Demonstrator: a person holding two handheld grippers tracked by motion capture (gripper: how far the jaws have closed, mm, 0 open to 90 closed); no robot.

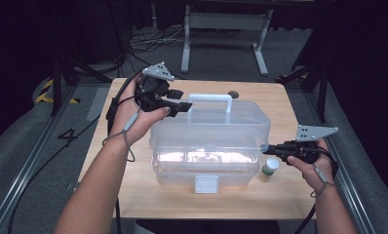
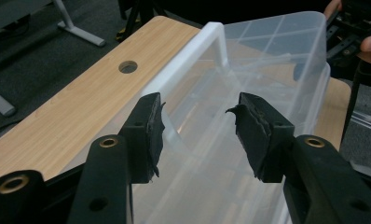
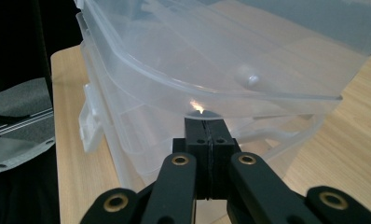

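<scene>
One clear plastic box (image 1: pixel 209 146) at table (image 1: pixel 109 161) centre, lid raised, contents unclear | white jar (image 1: pixel 270 166) just beside its right end | left gripper (image 1: pixel 184 107) spread at handle (image 1: pixel 209 99), gripping nothing | right gripper (image 1: pixel 265 148) pressed together under lid edge.

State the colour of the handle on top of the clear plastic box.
The handle is a pale, whitish blue, seen best in the high view.

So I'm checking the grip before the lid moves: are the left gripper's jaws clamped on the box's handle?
No, the left gripper has its jaws apart with nothing pressed between them, and the handle lies farther off.
</scene>
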